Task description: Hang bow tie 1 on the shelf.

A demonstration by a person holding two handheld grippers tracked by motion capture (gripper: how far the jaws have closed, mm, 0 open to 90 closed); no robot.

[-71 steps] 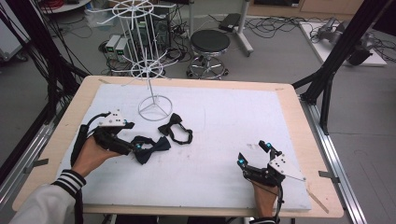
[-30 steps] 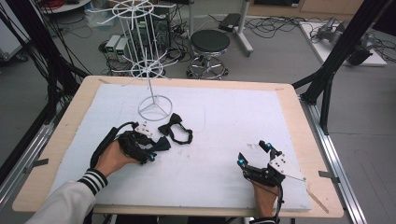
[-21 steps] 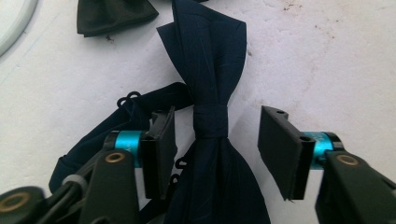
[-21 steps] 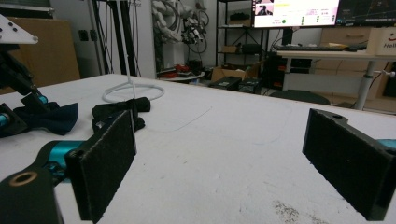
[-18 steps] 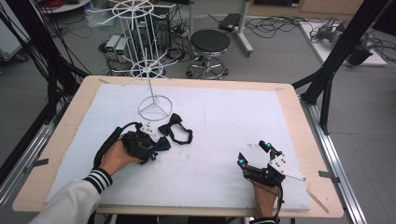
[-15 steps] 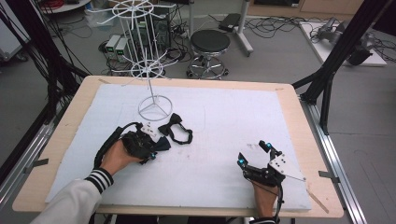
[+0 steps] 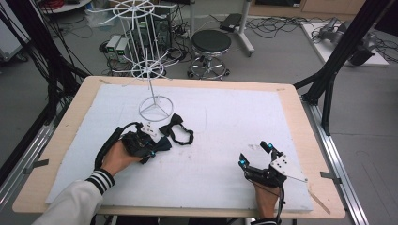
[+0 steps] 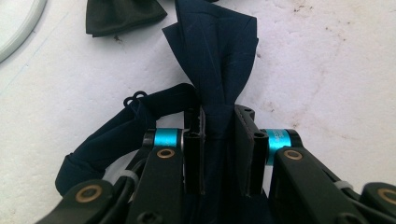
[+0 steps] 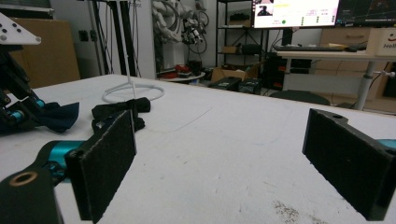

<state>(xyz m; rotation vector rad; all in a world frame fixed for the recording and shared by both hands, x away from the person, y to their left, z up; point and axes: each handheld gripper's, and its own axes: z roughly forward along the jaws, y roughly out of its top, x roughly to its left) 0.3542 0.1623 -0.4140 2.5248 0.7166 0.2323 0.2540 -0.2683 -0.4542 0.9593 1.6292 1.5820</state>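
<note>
left tongs: the left tongs [image 8: 219,149] have just been squeezing in and are now clamped on the navy bow tie [image 8: 219,51], pads pinching the bunched middle of the fabric. In the high view they [image 7: 149,145] sit on the left half of the table, the hand [image 7: 117,157] wrapped around the body.

navy bow tie: lying flat on the white mat [image 7: 225,122], one wing fanning out past the pads, and its strap [image 8: 116,135] looping off to the side in the left gripper view. In the high view it [image 7: 162,144] is just below the base ring of the wire stand.

black bow tie: a second one [image 7: 176,129], just beside the navy one and toward the middle of the table, strap curled in a loop. Can't tell if the two touch. The corner of it [image 8: 123,16] peeks in at the top of the left gripper view.

right tongs: the right tongs [image 7: 256,154] rest near the front right of the mat, jaws wide apart with bare mat between them [image 9: 219,154]. Well apart from both ties.

wire stand: white spinner rack [image 7: 152,70] at the back left of the mat, its round base [image 7: 156,111] near the ties.

table: light wood edge [image 7: 61,145] around the mat.
</note>
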